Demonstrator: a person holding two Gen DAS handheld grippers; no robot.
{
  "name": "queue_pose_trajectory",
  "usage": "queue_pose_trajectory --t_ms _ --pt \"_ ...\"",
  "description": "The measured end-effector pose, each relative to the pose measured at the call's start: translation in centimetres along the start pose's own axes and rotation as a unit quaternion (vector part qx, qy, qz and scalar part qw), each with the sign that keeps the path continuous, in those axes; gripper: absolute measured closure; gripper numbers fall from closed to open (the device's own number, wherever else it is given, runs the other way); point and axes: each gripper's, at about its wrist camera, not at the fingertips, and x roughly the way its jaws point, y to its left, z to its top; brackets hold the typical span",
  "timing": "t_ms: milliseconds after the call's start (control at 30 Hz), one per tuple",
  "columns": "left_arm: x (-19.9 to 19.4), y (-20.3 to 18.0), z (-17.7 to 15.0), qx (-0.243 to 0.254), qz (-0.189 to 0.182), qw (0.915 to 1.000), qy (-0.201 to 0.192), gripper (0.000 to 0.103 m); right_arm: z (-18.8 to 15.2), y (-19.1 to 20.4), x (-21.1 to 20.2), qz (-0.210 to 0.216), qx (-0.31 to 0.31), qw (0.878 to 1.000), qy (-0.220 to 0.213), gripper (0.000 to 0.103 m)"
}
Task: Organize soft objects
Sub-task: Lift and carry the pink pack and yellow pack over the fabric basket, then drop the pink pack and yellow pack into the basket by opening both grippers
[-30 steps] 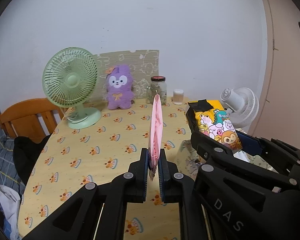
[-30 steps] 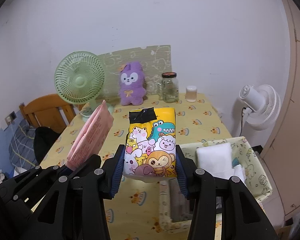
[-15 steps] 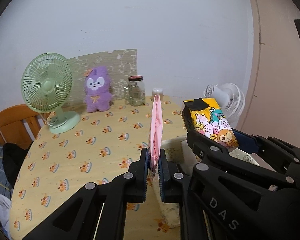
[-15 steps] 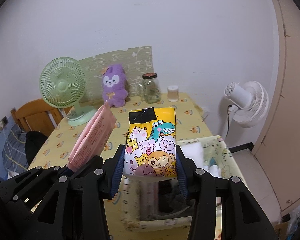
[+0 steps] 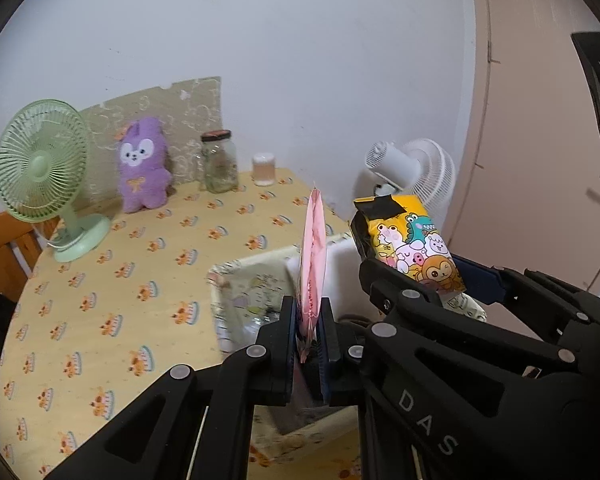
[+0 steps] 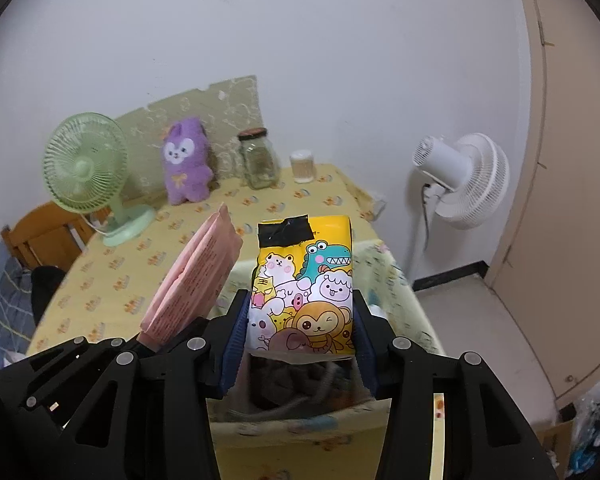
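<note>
My left gripper (image 5: pixel 309 320) is shut on a flat pink packet (image 5: pixel 314 264), held edge-on and upright above a fabric storage bin (image 5: pixel 236 280) at the table's right end. The pink packet also shows in the right wrist view (image 6: pixel 196 276). My right gripper (image 6: pixel 300 324) is shut on a yellow cartoon-animal pack (image 6: pixel 304 288), held over the same bin (image 6: pixel 300 424). That pack also shows in the left wrist view (image 5: pixel 412 248). A purple plush toy (image 5: pixel 142 164) stands at the back of the table.
The table has a yellow patterned cloth (image 5: pixel 112 280). On it stand a green desk fan (image 5: pixel 44 172), a glass jar (image 5: pixel 219 162) and a small cup (image 5: pixel 263 169). A white floor fan (image 6: pixel 462 180) stands to the right. A wooden chair (image 6: pixel 48 236) is at the left.
Both grippers have moved right with their packs, from over the table to above the bin. The bin now lies directly under the fingers.
</note>
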Motion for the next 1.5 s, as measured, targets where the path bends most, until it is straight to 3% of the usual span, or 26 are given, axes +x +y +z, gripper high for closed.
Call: queue_pose_trajectory --t_ms 433,467,567,733,900,1067,1333,1500 --pt "1.8 -2.8 -1.1 0.034 -0.046 0.9977 0.036 0.094 -1.8 -3.2 1.0 -0.015 0.020 0.999 0.025 0.052" --pt "2.0 -3.0 -1.2 0.037 -0.049 0.9973 0.040 0.091 -2.0 -3.3 1.0 -0.017 0.022 0.999 0.026 0.052" --pt "2.2 -3.2 -1.4 0.040 -0.054 0.9968 0.043 0.065 -2.3 -3.8 1.3 -0.019 0.029 0.999 0.031 0.052" --pt "2.1 -3.2 -1.2 0.043 -0.044 0.9974 0.037 0.053 -2.3 -3.8 1.1 -0.019 0.031 0.999 0.027 0.052" --pt "2.2 -2.6 -0.6 0.057 -0.005 0.9980 0.029 0.037 -1.9 -3.6 1.5 -0.010 0.032 0.999 0.022 0.052" --pt "2.8 -1.6 -0.3 0.056 0.014 0.9979 0.030 0.035 -1.4 -3.1 2.4 0.002 0.029 0.999 0.024 0.052" --pt "4.4 -1.1 -0.4 0.051 0.016 0.9974 0.050 0.034 -1.4 -3.2 4.1 0.002 0.043 0.998 0.038 0.050" --pt "4.5 -1.0 -0.7 0.035 0.013 0.9982 0.047 0.030 -1.6 -3.6 4.3 -0.018 0.047 0.998 0.040 0.039"
